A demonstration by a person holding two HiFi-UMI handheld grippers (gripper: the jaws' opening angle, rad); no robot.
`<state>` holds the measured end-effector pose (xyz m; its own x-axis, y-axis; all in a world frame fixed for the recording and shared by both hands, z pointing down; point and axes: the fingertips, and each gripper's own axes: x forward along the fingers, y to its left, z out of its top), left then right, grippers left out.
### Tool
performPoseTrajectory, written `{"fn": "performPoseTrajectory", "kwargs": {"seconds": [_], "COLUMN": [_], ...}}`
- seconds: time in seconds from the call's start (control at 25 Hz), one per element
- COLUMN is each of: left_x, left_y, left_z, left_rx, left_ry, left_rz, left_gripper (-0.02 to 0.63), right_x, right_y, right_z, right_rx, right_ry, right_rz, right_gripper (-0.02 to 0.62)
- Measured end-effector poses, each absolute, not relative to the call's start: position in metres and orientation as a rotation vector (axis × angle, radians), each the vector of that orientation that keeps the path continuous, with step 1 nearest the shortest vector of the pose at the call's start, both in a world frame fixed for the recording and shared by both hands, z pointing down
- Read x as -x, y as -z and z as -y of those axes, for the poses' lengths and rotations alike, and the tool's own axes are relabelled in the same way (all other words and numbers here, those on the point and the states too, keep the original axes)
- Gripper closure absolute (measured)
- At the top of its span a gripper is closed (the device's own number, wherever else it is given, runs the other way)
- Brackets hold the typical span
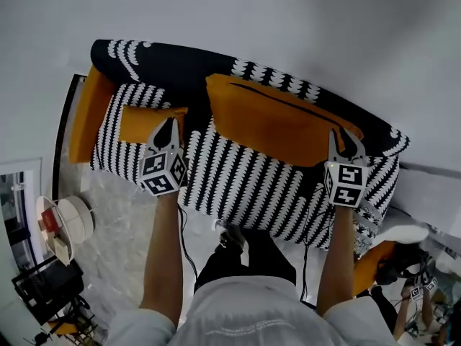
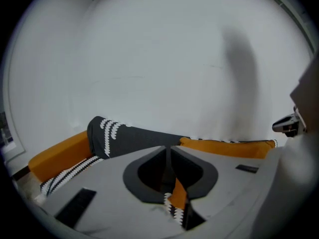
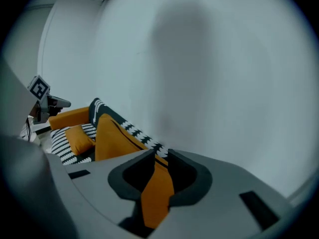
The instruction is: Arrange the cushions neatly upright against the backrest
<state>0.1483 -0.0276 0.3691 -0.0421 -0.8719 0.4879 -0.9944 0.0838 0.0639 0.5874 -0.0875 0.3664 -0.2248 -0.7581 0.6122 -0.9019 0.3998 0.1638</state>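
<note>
Standing beside the sofa (image 1: pixel 245 182) is a stool (image 1: pixel 75 218) (white).

One sofa (image 1: pixel 252 179) is counted, patterned black and white. Two orange cushions are found on the sofa: one large cushion (image 1: pixel 277 121) toward the sofa's right end in the head view and one small cushion (image 1: pixel 144 125) near its left end. One orange armrest (image 1: pixel 90 114) is made out at the sofa's left end. Two grippers are counted at the sofa's front, the left gripper (image 1: pixel 168 122) and the right gripper (image 1: pixel 344 140), and one marker cube is carried by each, two in all. Two bare forearms are counted.
</note>
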Motion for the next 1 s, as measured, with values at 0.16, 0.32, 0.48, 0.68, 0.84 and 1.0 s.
{"fn": "performPoseTrajectory", "kwargs": {"seconds": [0.16,0.32,0.48,0.68,0.84,1.0], "left_x": [-0.121,-0.1,-0.084,-0.069,-0.052,-0.034], "left_y": [-0.348,-0.327,-0.307,-0.275,-0.251,-0.236], "left_z": [-0.026,-0.078,-0.125,-0.182,-0.232,-0.279], "left_rx": [-1.826,-1.821,-1.832,-1.843,-1.863,-1.851], "left_ry": [-0.435,-0.469,-0.506,-0.471,-0.512,-0.522], "left_rz": [1.998,2.027,2.053,2.112,2.16,2.193], "left_gripper": [0.562,0.566,0.58,0.588,0.588,0.588], "right_x": [-0.532,-0.482,-0.436,-0.389,-0.35,-0.321], "right_y": [-0.35,-0.327,-0.304,-0.274,-0.245,-0.224], "right_z": [0.058,0.029,-0.003,-0.048,-0.085,-0.122], "right_rx": [-1.317,-1.243,-1.176,-1.1,-1.046,-1.016], "right_ry": [-0.282,-0.244,-0.211,-0.168,-0.118,-0.078], "right_rz": [2.108,2.185,2.252,2.317,2.372,2.403], "right_gripper": [0.514,0.525,0.545,0.549,0.569,0.584]}}
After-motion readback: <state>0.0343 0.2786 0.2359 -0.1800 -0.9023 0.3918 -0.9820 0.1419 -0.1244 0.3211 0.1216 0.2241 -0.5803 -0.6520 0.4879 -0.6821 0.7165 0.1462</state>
